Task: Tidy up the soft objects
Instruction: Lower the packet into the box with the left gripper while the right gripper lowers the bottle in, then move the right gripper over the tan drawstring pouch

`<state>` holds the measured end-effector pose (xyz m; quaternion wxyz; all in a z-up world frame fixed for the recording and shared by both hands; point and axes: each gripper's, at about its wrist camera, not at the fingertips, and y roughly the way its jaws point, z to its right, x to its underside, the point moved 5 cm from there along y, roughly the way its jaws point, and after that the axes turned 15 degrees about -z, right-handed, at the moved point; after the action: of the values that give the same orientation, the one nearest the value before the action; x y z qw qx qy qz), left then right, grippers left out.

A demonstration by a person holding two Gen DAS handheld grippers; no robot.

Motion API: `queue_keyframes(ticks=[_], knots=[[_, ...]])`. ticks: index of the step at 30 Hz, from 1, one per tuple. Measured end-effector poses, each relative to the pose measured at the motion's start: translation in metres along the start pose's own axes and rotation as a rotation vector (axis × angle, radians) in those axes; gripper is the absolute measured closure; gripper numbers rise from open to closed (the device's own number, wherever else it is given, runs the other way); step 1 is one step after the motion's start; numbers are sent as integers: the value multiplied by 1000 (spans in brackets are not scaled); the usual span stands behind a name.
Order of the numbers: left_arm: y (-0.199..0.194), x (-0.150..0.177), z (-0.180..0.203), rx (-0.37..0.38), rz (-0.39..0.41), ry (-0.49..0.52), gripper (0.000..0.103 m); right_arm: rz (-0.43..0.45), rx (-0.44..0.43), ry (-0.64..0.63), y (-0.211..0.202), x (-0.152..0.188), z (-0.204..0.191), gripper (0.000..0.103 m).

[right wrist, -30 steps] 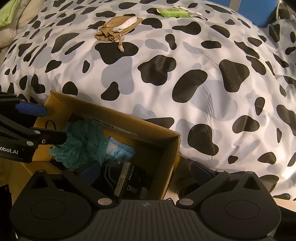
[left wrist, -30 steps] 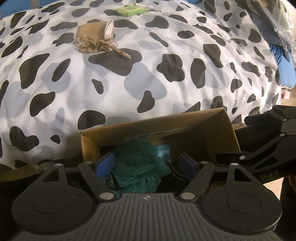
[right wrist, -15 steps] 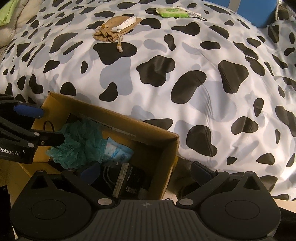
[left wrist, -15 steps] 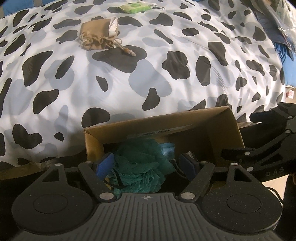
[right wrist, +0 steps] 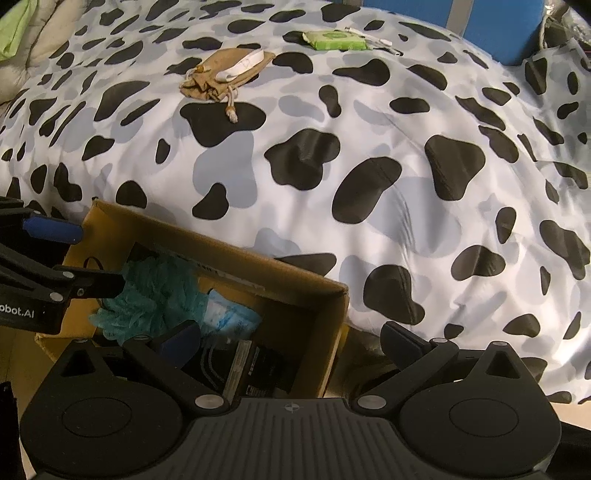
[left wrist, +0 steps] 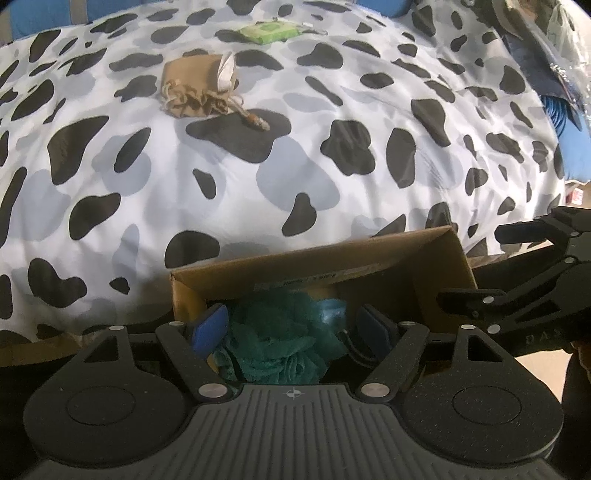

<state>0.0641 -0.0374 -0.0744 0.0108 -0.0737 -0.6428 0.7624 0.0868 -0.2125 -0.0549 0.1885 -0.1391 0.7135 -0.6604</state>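
A cardboard box [left wrist: 436, 258] [right wrist: 332, 295] sits at the near edge of the cow-print bed. A teal mesh bath sponge [left wrist: 280, 332] [right wrist: 159, 291] lies inside it, with a light blue packet [right wrist: 229, 317] and dark items beside it. My left gripper [left wrist: 295, 328] is open above the sponge, its pads apart on either side. My right gripper [right wrist: 291, 339] is open over the box's right wall, holding nothing. A tan drawstring pouch [left wrist: 195, 86] [right wrist: 225, 74] with a white strip on it and a green wipes pack [left wrist: 269, 31] [right wrist: 334, 40] lie far back on the bed.
The cow-print duvet [left wrist: 332, 147] [right wrist: 369, 166] fills most of both views. Blue fabric and plastic-wrapped items [left wrist: 554, 74] lie at the far right. A blue panel [right wrist: 498, 22] stands behind the bed. A green cloth [right wrist: 14, 26] shows at the far left.
Both grippers have drawn back and up a little from the box. The sponge stays in the box. The jaws remain open.
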Motion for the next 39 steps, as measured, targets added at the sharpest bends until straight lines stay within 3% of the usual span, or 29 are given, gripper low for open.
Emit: queue_keyframes(ticks=[9,26,39], knots=[[-14,-7,-1,14,83,-11,26,80,15,48,-12,-9,8,0],[-33,-36,-20,-40,219,-2,26,242,26,80,-31,-49,29,0],[-26,-73,-39,-112,271,49,26,278,40,84,-23,-87,43,0]])
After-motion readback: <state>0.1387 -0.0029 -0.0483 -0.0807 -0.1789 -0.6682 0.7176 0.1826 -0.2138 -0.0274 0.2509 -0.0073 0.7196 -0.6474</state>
